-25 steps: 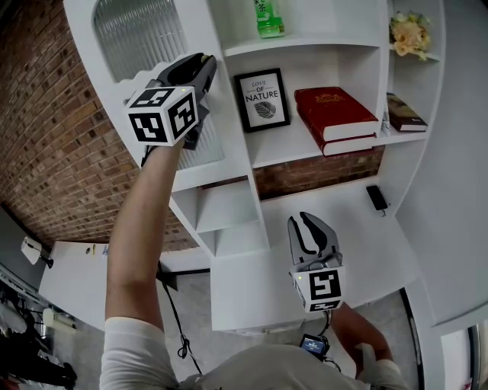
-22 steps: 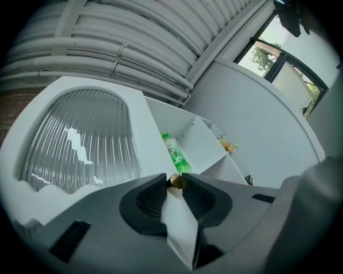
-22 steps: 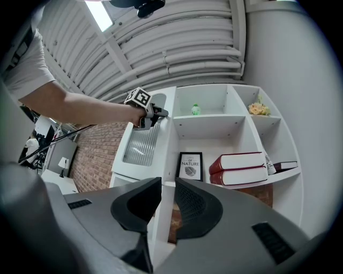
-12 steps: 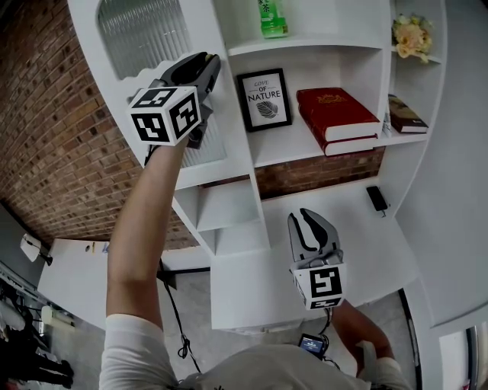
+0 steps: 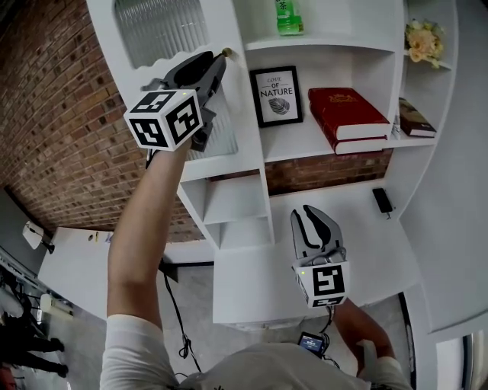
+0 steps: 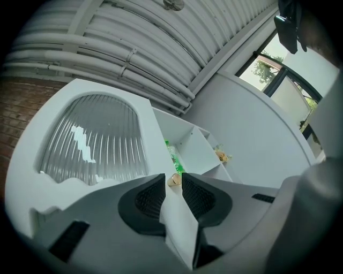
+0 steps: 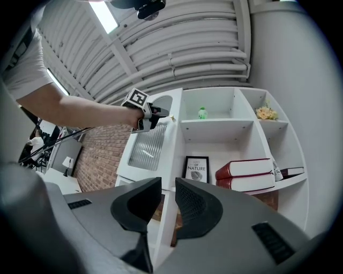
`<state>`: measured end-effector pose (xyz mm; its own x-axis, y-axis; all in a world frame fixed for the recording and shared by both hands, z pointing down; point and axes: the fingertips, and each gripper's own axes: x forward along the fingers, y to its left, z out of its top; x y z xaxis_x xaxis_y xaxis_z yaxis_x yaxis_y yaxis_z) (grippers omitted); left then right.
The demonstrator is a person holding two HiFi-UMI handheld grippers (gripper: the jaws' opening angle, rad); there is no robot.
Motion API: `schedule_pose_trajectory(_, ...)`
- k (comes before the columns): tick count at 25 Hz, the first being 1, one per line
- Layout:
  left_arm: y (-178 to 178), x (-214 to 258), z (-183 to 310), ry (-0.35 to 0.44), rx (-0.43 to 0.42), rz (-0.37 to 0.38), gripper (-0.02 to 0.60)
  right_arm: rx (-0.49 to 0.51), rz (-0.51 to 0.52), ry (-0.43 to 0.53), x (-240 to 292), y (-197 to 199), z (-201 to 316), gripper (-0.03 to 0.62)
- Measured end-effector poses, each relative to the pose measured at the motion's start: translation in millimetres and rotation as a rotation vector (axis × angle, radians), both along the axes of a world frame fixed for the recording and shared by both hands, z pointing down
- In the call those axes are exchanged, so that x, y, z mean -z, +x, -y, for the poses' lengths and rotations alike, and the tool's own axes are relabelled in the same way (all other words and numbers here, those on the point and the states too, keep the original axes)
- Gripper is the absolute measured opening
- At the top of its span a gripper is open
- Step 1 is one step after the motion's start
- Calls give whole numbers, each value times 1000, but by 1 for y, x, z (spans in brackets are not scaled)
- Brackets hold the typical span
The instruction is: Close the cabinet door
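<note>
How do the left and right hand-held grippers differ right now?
Left hand-held gripper is raised, jaws clamped on the edge of the white ribbed-glass cabinet door; right hand-held gripper sits low, jaws apart, empty. Both are the same grey two-jaw build.

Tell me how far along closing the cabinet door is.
Done: left tongs clamp the cabinet door beside its knob. In hand: just that grip; right tongs hang open, empty. Left: the door stands open, green bottle exposed; the swing shut remains.
</note>
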<state>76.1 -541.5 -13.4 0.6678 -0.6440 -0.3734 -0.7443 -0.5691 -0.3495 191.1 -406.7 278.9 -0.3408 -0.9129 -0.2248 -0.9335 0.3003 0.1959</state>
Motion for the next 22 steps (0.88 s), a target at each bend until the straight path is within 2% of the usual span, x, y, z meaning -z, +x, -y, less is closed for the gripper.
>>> schedule_pose_trajectory(8, -27, -13, -23, -13, 5, -32, 89, 15, -5, 29, 13, -3, -6, 97)
schedule_pose_trajectory(14, -51, -38, -56, -24, -34, -62, 84, 7, 2, 53, 25, -3, -16, 73)
schedule_pose_trajectory(22, -92, -81, -124, -49, -117, -103, 83, -35, -14, 64, 37, -30, -46, 54)
